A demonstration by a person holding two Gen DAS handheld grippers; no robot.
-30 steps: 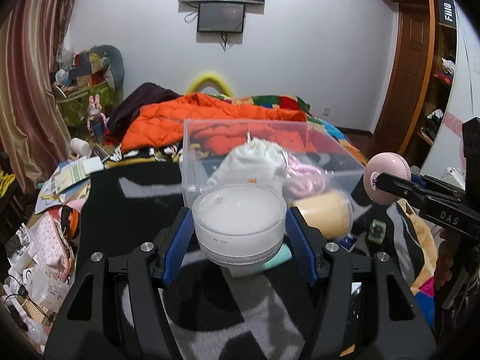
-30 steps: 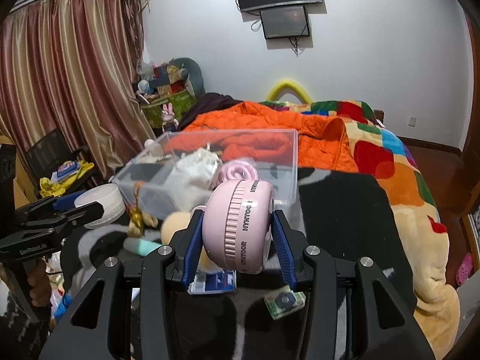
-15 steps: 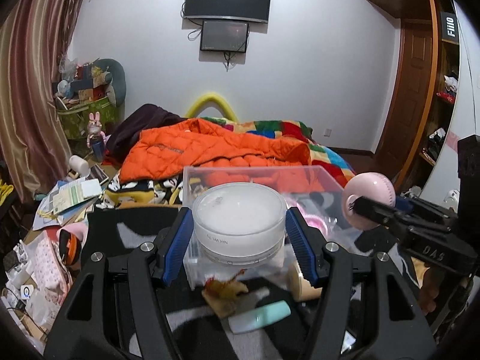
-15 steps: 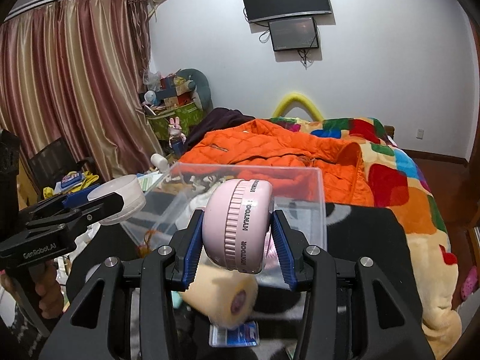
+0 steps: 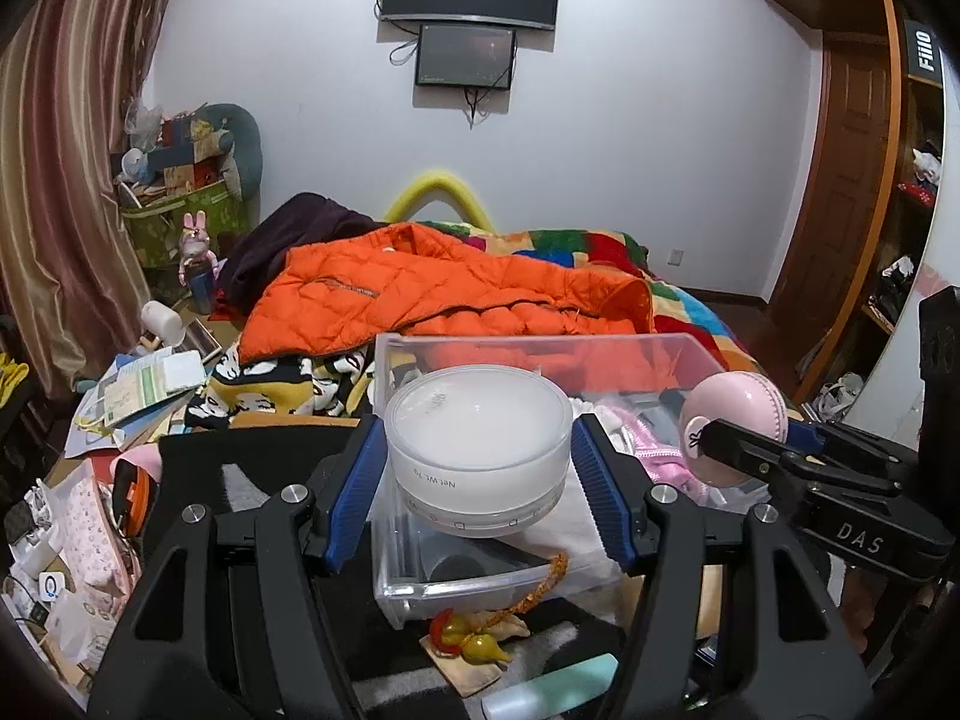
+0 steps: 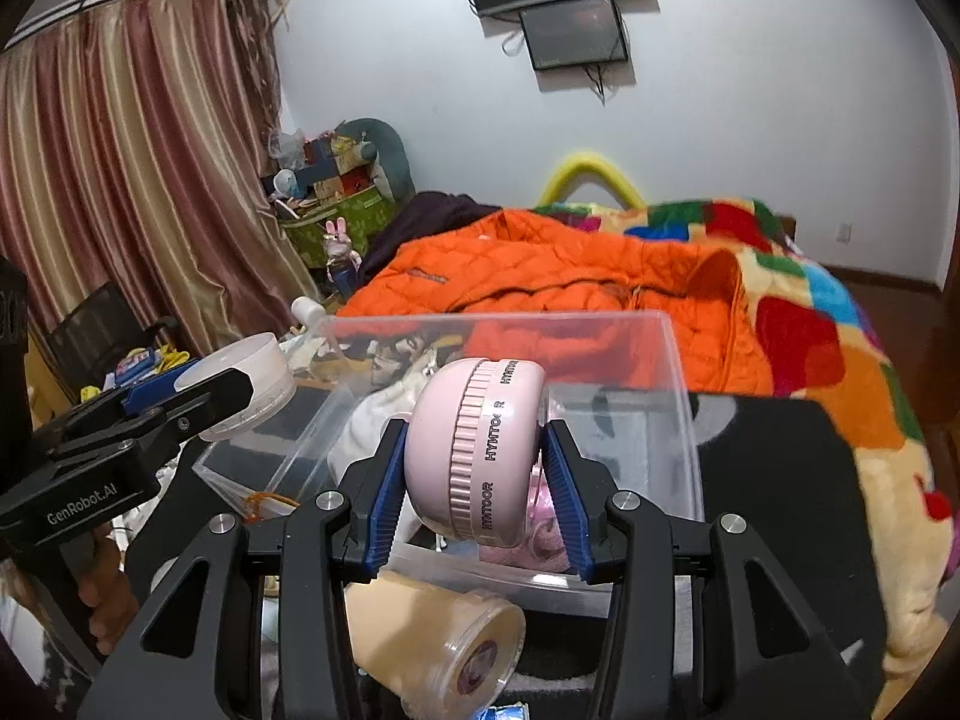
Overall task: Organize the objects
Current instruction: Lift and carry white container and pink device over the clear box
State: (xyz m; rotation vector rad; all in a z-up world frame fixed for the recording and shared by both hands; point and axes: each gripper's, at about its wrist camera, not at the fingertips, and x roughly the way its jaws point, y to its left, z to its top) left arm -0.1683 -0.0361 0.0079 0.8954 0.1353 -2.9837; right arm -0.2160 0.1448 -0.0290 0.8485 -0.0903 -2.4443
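Note:
My left gripper point(image 5: 477, 474) is shut on a round white jar point(image 5: 477, 441) and holds it above the near end of a clear plastic bin point(image 5: 678, 351). My right gripper point(image 6: 474, 468) is shut on a round pink case point(image 6: 474, 450) marked HYNTOOR, held over the same clear bin point(image 6: 678, 372). The pink case point(image 5: 732, 426) shows at the right of the left wrist view, the white jar point(image 6: 249, 375) at the left of the right wrist view. The bin holds white cloth point(image 6: 372, 420) and pink items point(image 5: 654, 450).
The bin rests on a black and grey blanket point(image 6: 774, 468) on a bed with an orange jacket point(image 5: 432, 288). A tan cup point(image 6: 432, 642) lies in front of the bin. A gourd charm point(image 5: 474, 645) and a mint tube point(image 5: 552, 687) lie nearby. Clutter point(image 5: 78, 480) covers the left side.
Both grippers have risen and moved forward with their loads. They now hang over the bin, which looks nearer and lower in both views.

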